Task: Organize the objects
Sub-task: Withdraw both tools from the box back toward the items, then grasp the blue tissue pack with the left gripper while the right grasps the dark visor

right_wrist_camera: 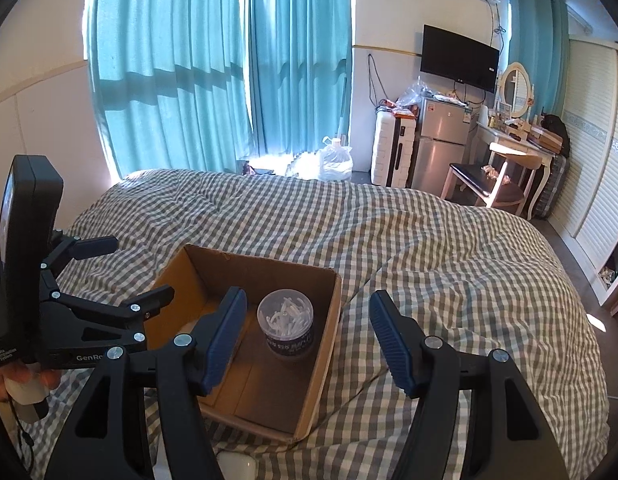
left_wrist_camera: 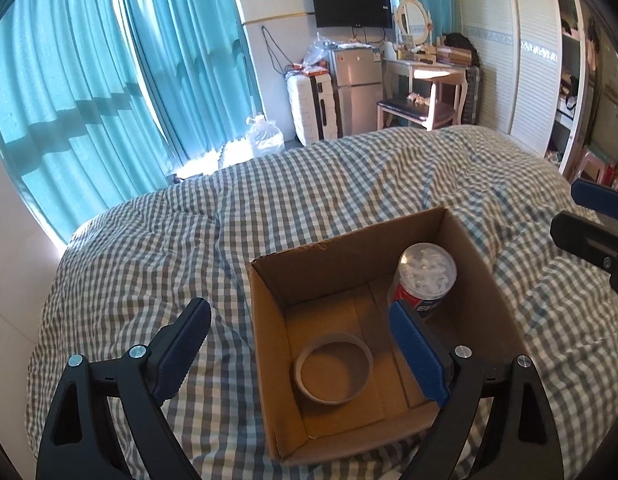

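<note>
Inside cardboard box [left_wrist_camera: 349, 264]: tape roll [left_wrist_camera: 334, 368], jar [left_wrist_camera: 423, 280]

Both wrist views angled down, near – sharing box [left_wrist_camera: 349, 264]

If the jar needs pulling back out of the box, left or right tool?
Right, probably. The right tool is open and empty, with the jar almost centred between its fingers inside the cardboard box. The left tool, also open and empty, frames the tape ring; the jar sits beyond its right finger.
</note>
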Motion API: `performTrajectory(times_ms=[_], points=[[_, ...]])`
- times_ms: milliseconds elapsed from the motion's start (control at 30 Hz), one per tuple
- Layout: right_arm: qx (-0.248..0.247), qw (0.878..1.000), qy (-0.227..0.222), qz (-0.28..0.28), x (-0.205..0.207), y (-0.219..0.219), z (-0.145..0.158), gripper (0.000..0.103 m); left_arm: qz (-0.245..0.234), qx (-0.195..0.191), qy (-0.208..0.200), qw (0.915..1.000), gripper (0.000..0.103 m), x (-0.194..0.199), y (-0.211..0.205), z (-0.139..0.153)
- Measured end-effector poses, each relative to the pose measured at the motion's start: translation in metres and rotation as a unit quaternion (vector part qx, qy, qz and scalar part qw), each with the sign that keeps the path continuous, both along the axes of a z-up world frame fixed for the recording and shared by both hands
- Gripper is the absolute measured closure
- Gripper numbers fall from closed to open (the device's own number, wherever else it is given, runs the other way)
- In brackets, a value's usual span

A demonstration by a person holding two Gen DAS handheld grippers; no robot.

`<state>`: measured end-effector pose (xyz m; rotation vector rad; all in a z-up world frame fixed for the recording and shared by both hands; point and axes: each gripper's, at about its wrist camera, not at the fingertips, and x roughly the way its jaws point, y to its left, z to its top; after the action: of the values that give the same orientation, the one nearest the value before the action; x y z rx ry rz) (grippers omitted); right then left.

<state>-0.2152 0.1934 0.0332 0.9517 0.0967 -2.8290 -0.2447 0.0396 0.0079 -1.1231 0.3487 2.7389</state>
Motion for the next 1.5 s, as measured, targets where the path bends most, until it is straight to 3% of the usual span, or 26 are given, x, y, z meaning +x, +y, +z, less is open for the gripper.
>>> performTrajectory(times_ms=[133, 233, 400, 633, 933, 1167, 1367, 1500], points=[[0.004, 1.000, 0.019, -0.009, 0.020, 0.000, 0.017, 0.023, 0.000, 0.007, 0.018, 0.9998, 0.009, 0.019, -0.001, 0.020], [0.005, 1.000, 0.026, -0.009, 0.036, -0.003, 0.029, 0.017, 0.004, 0.018, 0.041, 0.9990, 0.004, 0.038, -0.004, 0.038], [-0.028, 0.999, 0.018, 0.005, 0.065, 0.001, 0.048, 0.014, 0.008, 0.047, 0.065, 0.9968, 0.001, 0.069, -0.012, 0.065], [-0.011, 0.998, 0.066, -0.008, 0.122, 0.000, 0.075, 0.004, 0.018, 0.064, 0.100, 0.9928, 0.000, 0.115, -0.022, 0.090], [0.011, 0.994, 0.109, -0.008, 0.177, -0.009, 0.092, 0.002, 0.010, 0.080, 0.142, 0.9866, 0.000, 0.175, -0.028, 0.105], [0.023, 0.996, 0.084, 0.002, 0.196, -0.021, 0.078, 0.002, 0.046, 0.079, 0.138, 0.9862, 0.000, 0.197, -0.038, 0.090], [0.043, 0.996, 0.072, 0.013, 0.203, -0.032, 0.043, 0.002, 0.062, 0.043, 0.129, 0.9887, 0.000, 0.211, -0.040, 0.048], [0.044, 0.998, 0.041, 0.028, 0.198, -0.040, 0.004, 0.002, 0.056, 0.029, 0.097, 0.9933, 0.000, 0.211, -0.034, 0.010]])
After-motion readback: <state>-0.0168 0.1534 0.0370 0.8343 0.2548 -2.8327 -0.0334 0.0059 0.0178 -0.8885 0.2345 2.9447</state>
